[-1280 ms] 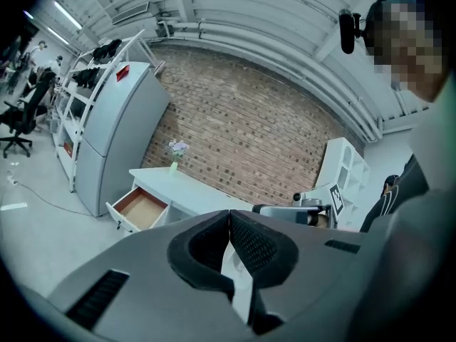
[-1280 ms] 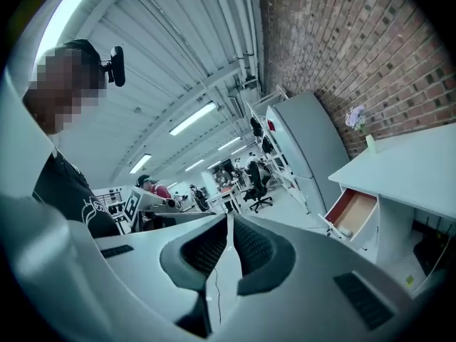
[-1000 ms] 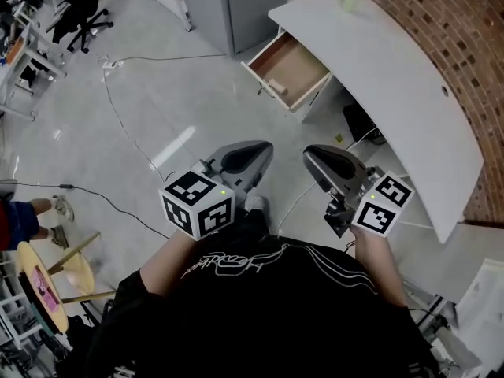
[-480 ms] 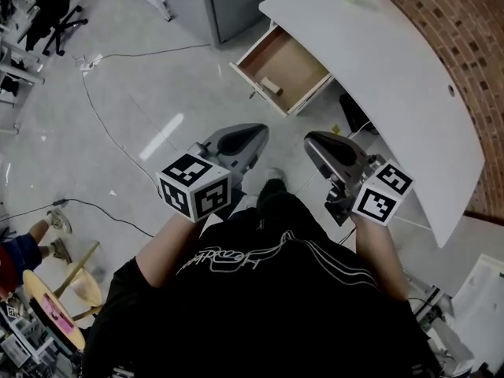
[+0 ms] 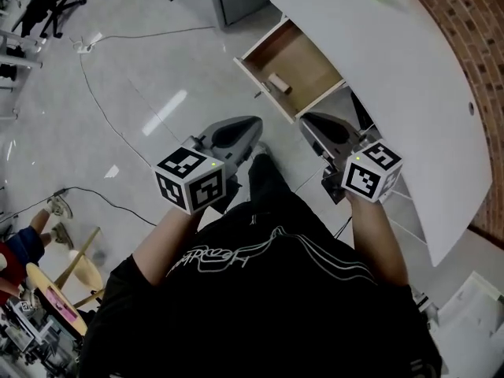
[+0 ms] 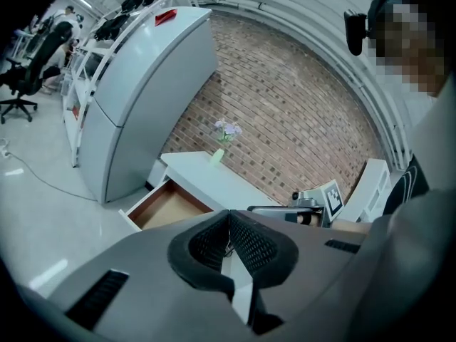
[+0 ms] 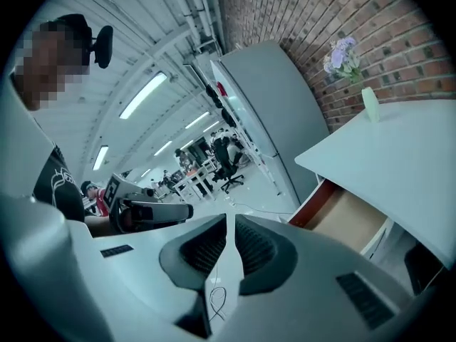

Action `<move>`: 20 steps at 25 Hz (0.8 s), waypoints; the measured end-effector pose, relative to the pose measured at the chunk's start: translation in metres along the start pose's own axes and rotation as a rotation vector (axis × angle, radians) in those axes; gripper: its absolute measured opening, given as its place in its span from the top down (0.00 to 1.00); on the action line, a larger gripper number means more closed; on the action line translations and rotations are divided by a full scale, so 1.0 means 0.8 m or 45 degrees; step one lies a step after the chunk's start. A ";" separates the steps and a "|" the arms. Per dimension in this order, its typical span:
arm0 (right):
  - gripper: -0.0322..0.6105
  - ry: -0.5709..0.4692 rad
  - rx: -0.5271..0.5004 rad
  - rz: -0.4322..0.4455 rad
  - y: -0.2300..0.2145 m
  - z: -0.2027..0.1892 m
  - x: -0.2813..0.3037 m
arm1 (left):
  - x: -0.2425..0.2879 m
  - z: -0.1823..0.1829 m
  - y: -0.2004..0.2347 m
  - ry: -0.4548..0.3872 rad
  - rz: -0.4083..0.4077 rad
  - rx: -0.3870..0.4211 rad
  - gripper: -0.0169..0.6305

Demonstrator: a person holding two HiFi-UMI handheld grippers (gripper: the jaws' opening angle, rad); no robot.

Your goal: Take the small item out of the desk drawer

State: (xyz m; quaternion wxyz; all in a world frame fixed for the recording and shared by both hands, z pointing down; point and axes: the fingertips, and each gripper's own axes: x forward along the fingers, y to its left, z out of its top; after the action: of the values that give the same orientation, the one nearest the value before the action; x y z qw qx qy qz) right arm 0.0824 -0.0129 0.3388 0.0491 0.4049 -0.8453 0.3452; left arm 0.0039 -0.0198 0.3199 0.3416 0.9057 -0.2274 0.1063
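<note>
Two shut, empty grippers hanging just short of the open drawer

Both the left gripper (image 5: 253, 123) and the right gripper (image 5: 305, 121) are showing jaws pressed together with nothing between them. Their tips are pointing toward the drawer (image 5: 311, 57), near its front but not over it yet. The small item (image 5: 279, 83), a pale little block, is lying inside the drawer, just behind its front panel and apart from its side walls. So I'm guessing a reach in from above is looking easiest. The drawer is standing pulled well out from under the desk (image 5: 394, 77), leaving most of its top open, with only the desk edge looming over the drawer's back end. Jaws are needing to open first, and that front panel is looking like the lip to clear. Bare floor (image 5: 157, 69) in front of the drawer is giving plenty of swing room.
</note>
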 end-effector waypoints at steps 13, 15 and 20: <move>0.76 0.420 -0.288 -0.140 -0.206 -0.041 0.178 | 0.102 -0.007 0.160 0.135 0.122 -0.161 0.94; 0.71 0.477 -0.305 -0.155 -0.232 -0.056 0.203 | 0.109 -0.012 0.185 0.146 0.137 -0.178 0.94; 0.63 0.682 -0.436 -0.185 -0.293 -0.106 0.260 | 0.121 -0.033 0.248 0.159 0.183 -0.272 0.94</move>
State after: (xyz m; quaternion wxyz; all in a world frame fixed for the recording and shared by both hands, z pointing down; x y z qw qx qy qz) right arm 0.0952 -0.1965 0.6059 0.3619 0.3448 -0.8169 0.2879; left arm -0.0090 -0.1670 0.4862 0.4411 0.8372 -0.2800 0.1618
